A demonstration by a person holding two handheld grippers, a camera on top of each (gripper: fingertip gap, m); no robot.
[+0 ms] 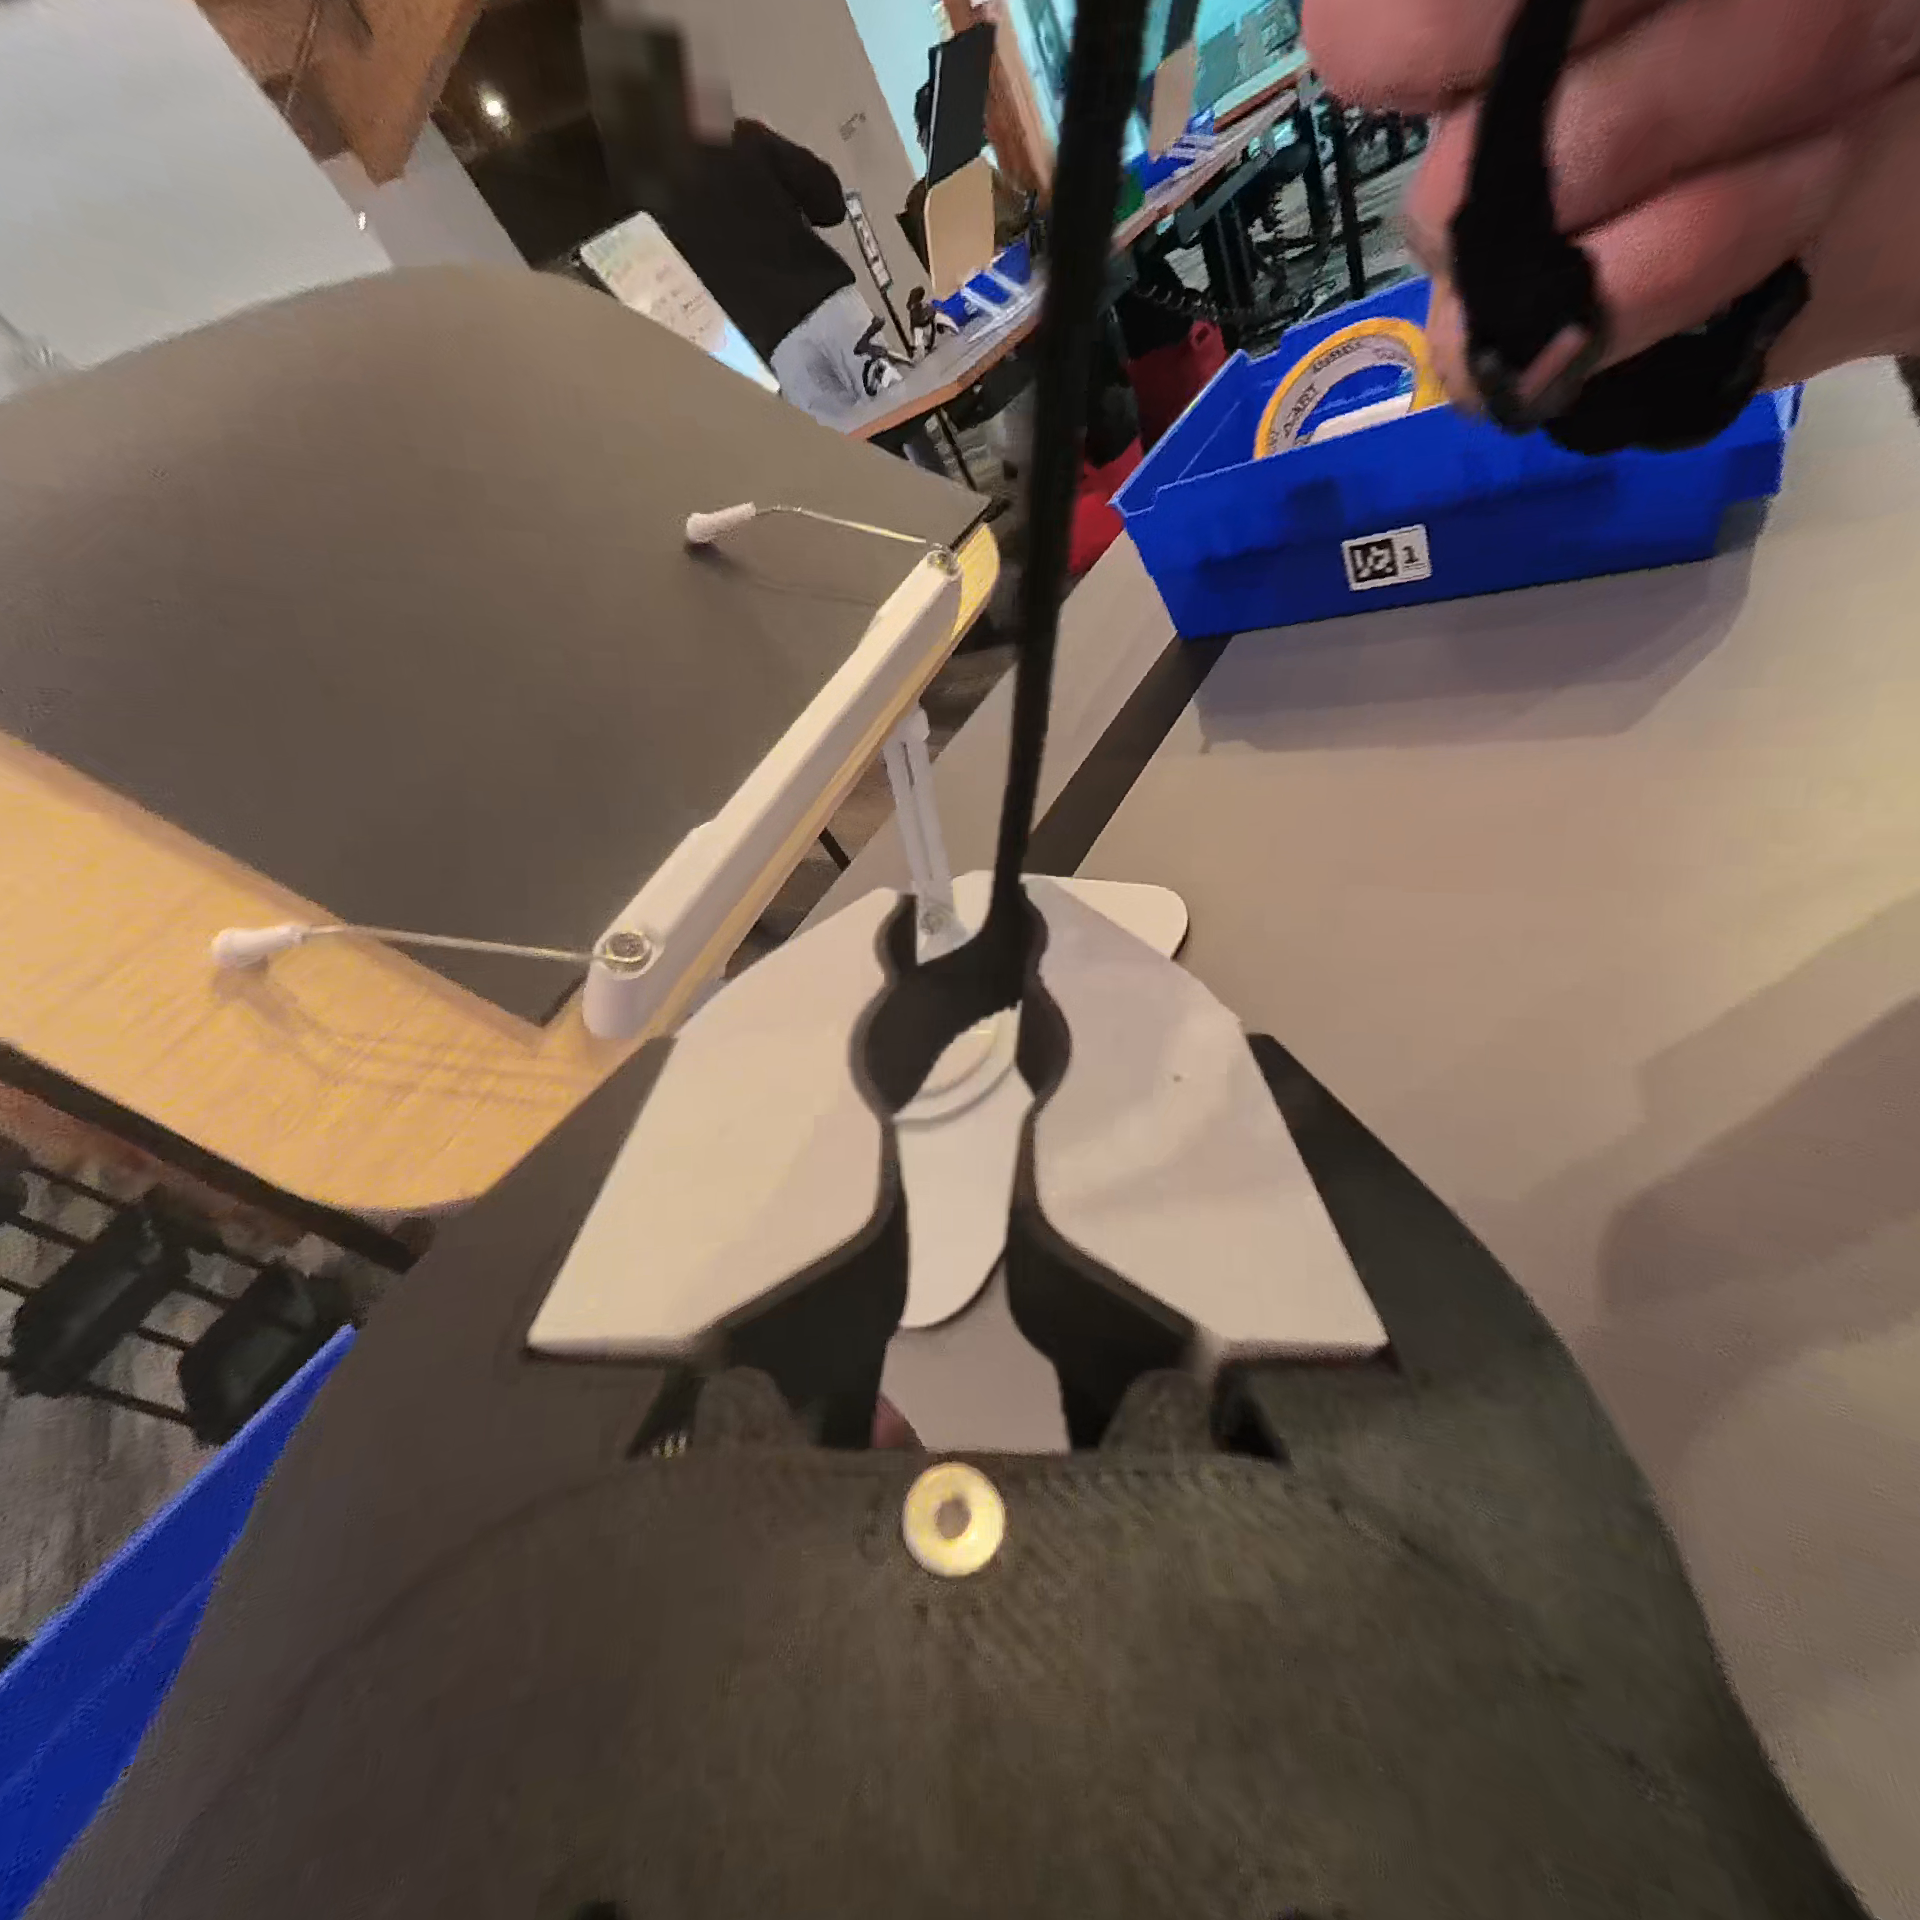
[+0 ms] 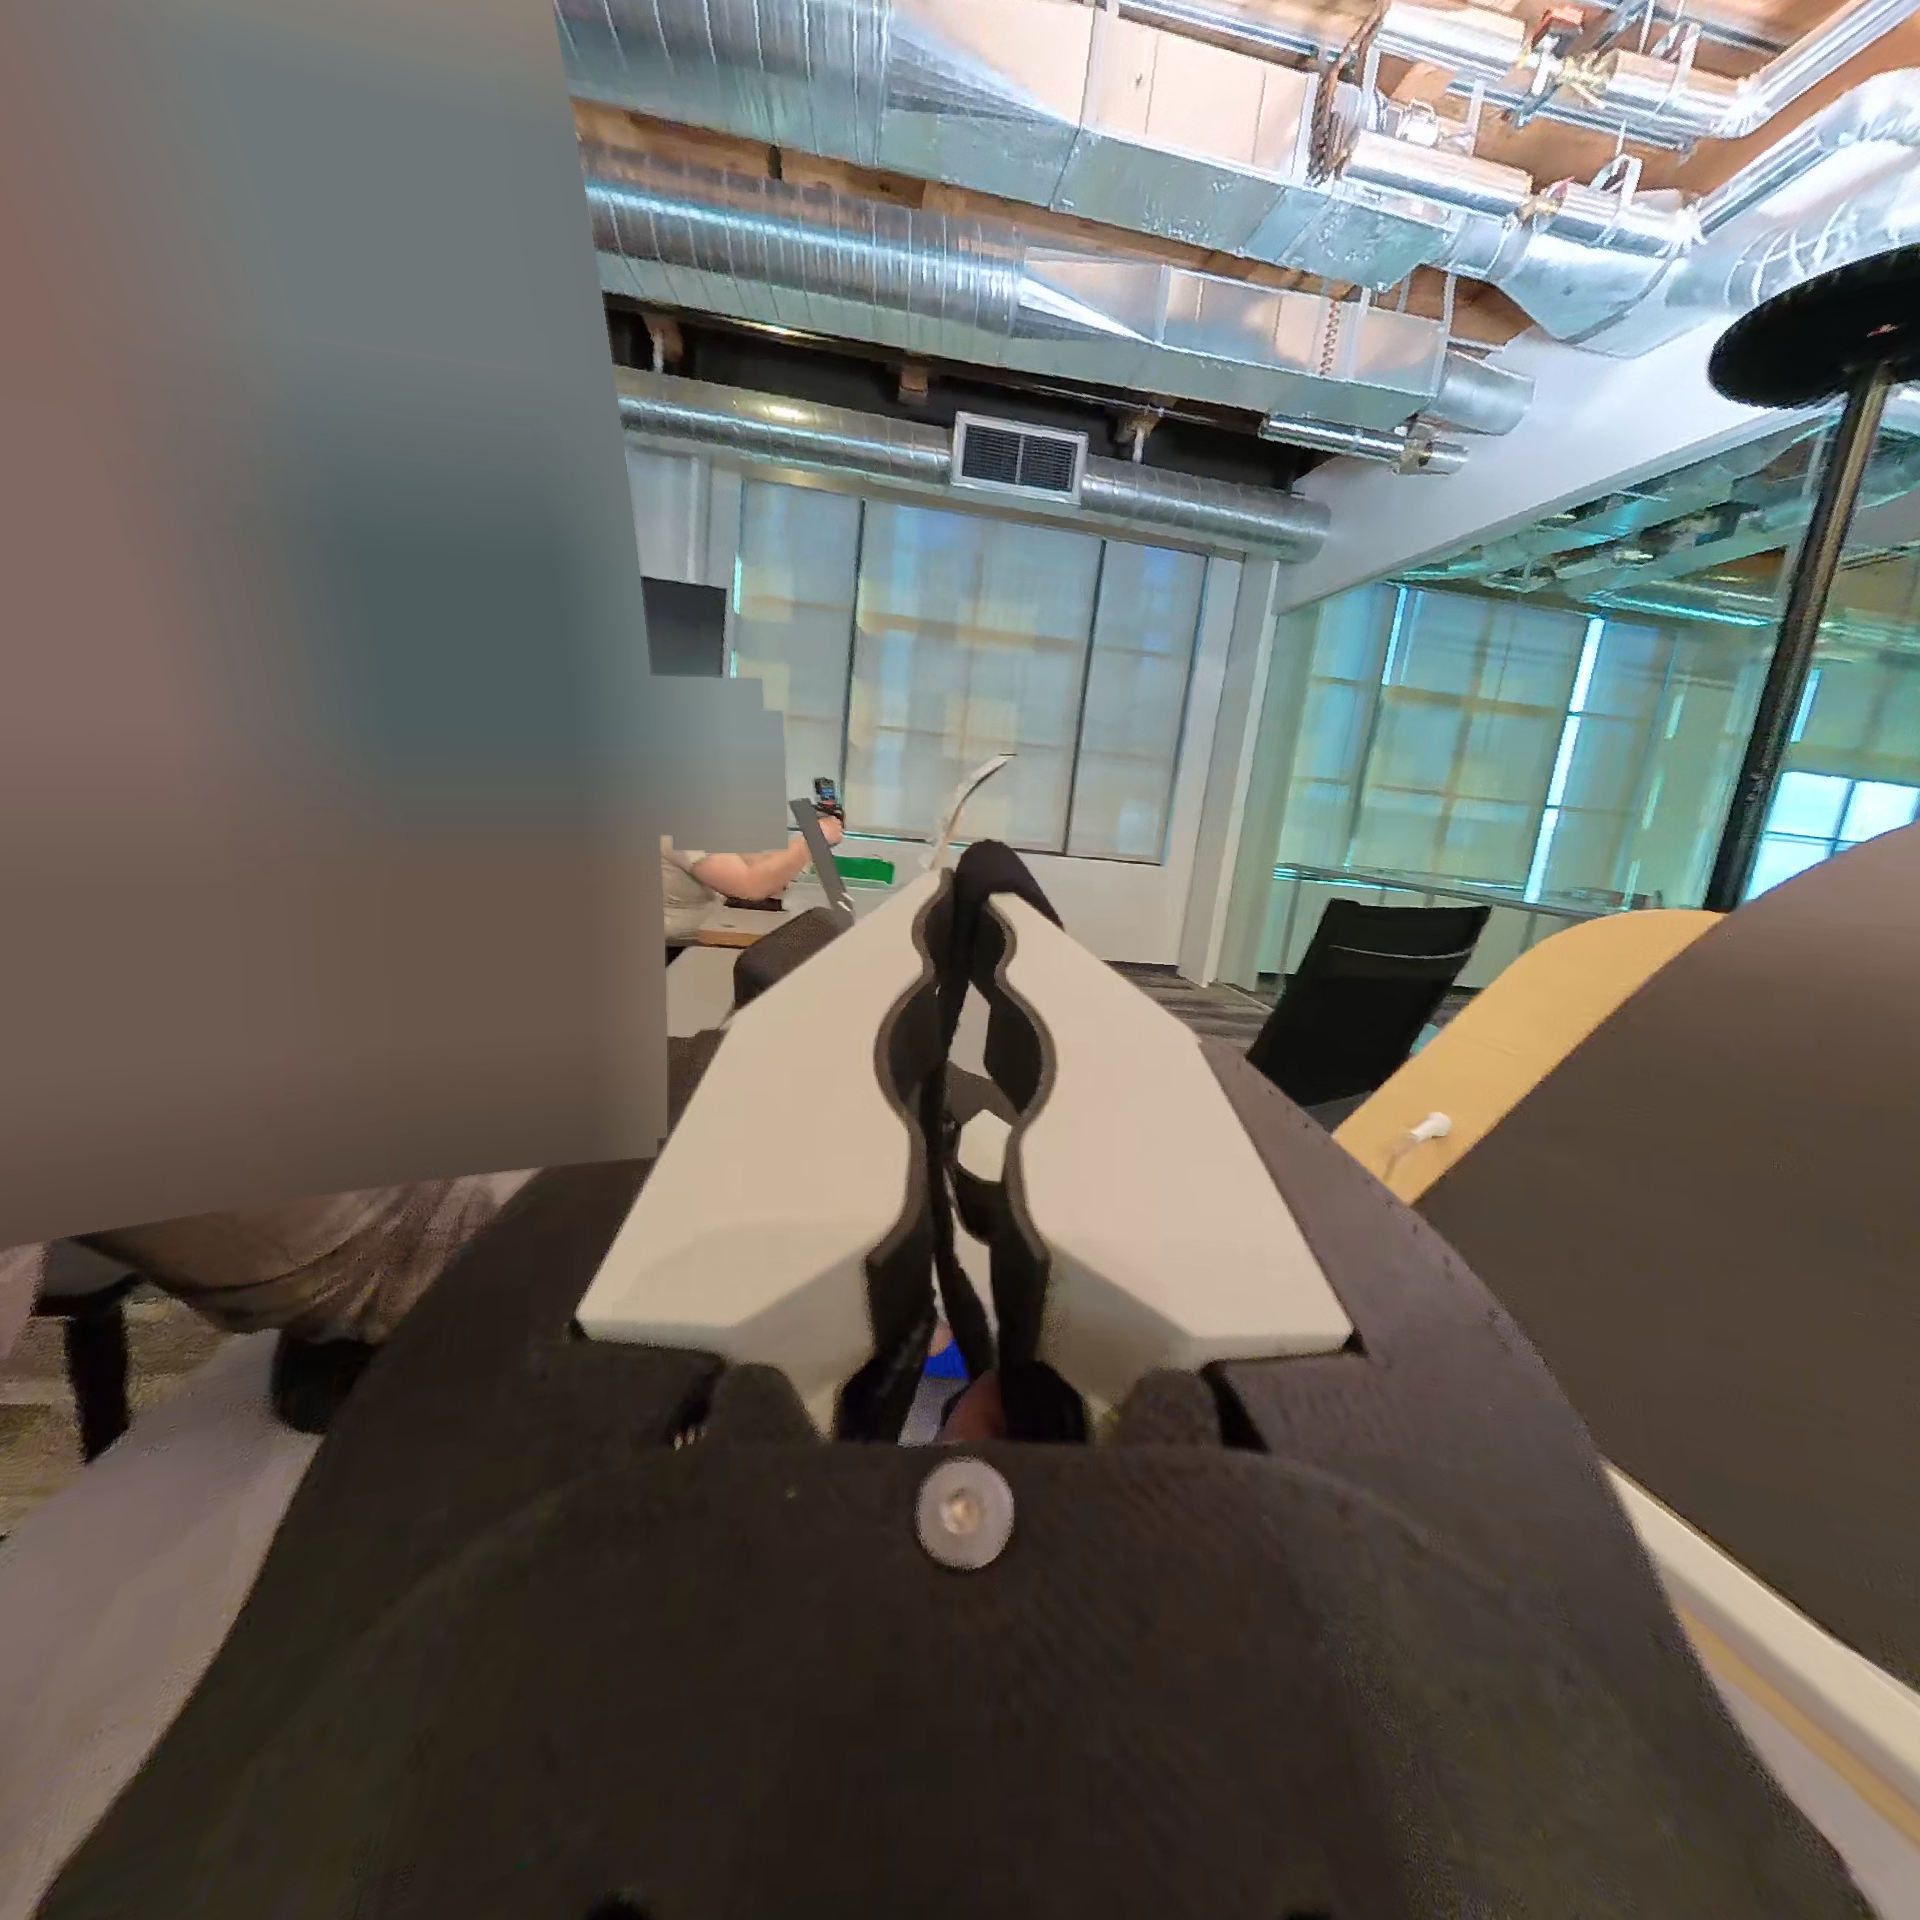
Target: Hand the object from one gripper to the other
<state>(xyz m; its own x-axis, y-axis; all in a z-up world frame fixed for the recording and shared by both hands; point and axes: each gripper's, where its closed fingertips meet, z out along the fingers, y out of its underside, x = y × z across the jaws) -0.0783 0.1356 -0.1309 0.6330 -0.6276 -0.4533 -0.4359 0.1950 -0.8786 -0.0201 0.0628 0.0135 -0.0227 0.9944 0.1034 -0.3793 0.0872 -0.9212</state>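
A black strap [image 1: 1049,520] runs from the top of the left wrist view down to my left gripper [image 1: 971,956], which is shut on its lower end just above the grey table [image 1: 1558,935]. In the right wrist view the same strap [image 2: 951,1039] lies between the white fingers of my right gripper [image 2: 971,894], which is shut on it. A loop of strap pokes out past the fingertips. This gripper points upward, toward windows and ceiling. A hand [image 1: 1662,156] holding a black part shows at the top right of the left wrist view.
A blue bin [image 1: 1455,520] with a yellow tape roll [image 1: 1340,364] stands on the table behind. A dark grey curved panel [image 1: 364,520] with a white bar [image 1: 790,800] sits to the left. Another blue bin edge [image 1: 125,1610] is at lower left. A black chair [image 2: 1361,987] stands farther off.
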